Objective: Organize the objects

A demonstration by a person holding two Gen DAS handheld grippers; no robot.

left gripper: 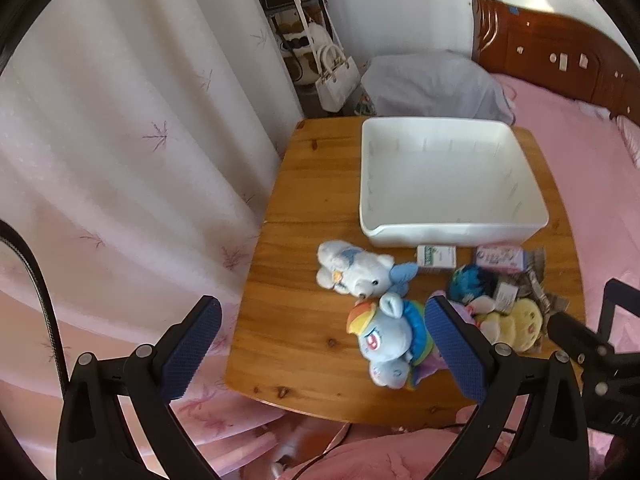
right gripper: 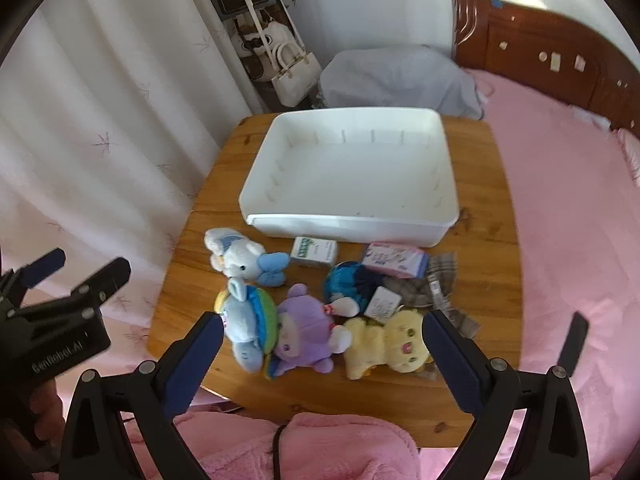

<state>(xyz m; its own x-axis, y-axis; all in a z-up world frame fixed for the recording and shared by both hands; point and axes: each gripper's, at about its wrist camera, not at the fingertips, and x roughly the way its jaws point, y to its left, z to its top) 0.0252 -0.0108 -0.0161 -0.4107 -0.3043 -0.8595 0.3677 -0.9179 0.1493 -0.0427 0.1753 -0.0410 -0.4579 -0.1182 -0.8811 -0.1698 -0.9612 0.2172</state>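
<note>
An empty white bin (left gripper: 448,184) (right gripper: 352,176) stands at the back of a small wooden table (left gripper: 304,320) (right gripper: 476,280). In front of it lie a white plush (left gripper: 352,268) (right gripper: 236,258), a blue pony plush (left gripper: 384,340) (right gripper: 248,328), a purple plush (right gripper: 304,332), a yellow plush (left gripper: 516,324) (right gripper: 388,344), a dark blue plush (right gripper: 352,280), a green-white box (left gripper: 436,257) (right gripper: 314,252) and a pink pack (left gripper: 500,258) (right gripper: 394,260). My left gripper (left gripper: 320,344) is open above the table's front left. My right gripper (right gripper: 322,360) is open above the purple and yellow plushes.
A white curtain (left gripper: 120,140) hangs left of the table. A pink bed (right gripper: 568,200) with a wooden headboard (right gripper: 540,44) lies to the right. Handbags (right gripper: 288,68) hang behind. A plaid cloth (right gripper: 440,280) lies by the plushes. The left gripper shows in the right wrist view (right gripper: 76,272).
</note>
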